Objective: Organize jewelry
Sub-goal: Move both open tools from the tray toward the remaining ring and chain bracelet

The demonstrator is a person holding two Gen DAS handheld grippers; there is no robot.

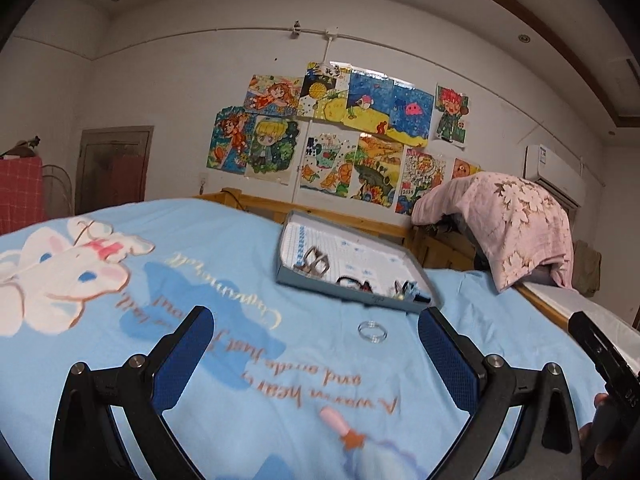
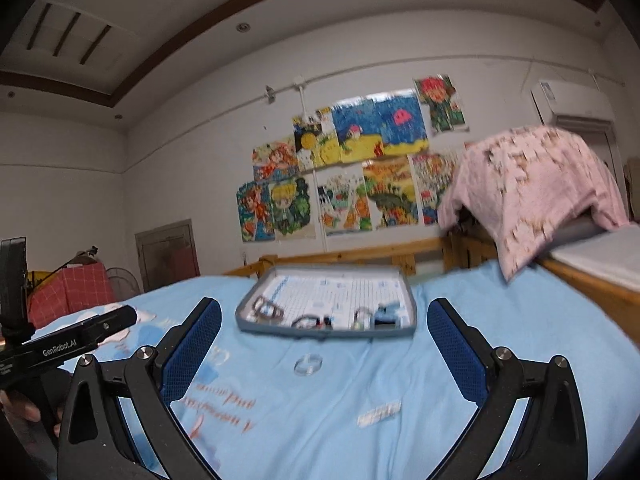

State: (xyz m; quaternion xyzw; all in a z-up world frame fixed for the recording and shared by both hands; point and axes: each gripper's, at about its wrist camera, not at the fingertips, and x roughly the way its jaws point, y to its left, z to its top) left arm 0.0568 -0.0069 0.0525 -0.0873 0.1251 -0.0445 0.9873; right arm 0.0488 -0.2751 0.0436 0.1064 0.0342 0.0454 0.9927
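Note:
A clear bangle [image 1: 372,332] lies on the light blue bedsheet [image 1: 248,272], just in front of a shallow grey tray [image 1: 297,280]. The tray holds several bracelets and small jewelry pieces on a white lining. My left gripper [image 1: 316,344] is open and empty, its blue pads either side of the sheet short of the bangle. In the right wrist view the bangle [image 2: 308,365] lies between and ahead of my open, empty right gripper [image 2: 325,336], with the tray [image 2: 402,328] behind it. A small white clip [image 2: 378,414] lies nearer on the sheet.
A wooden bed rail [image 2: 360,255] runs behind the tray. A pink floral cloth [image 1: 508,216] hangs over the rail at the right. The left handset [image 2: 68,340] shows at the right wrist view's left edge. Drawings cover the far wall.

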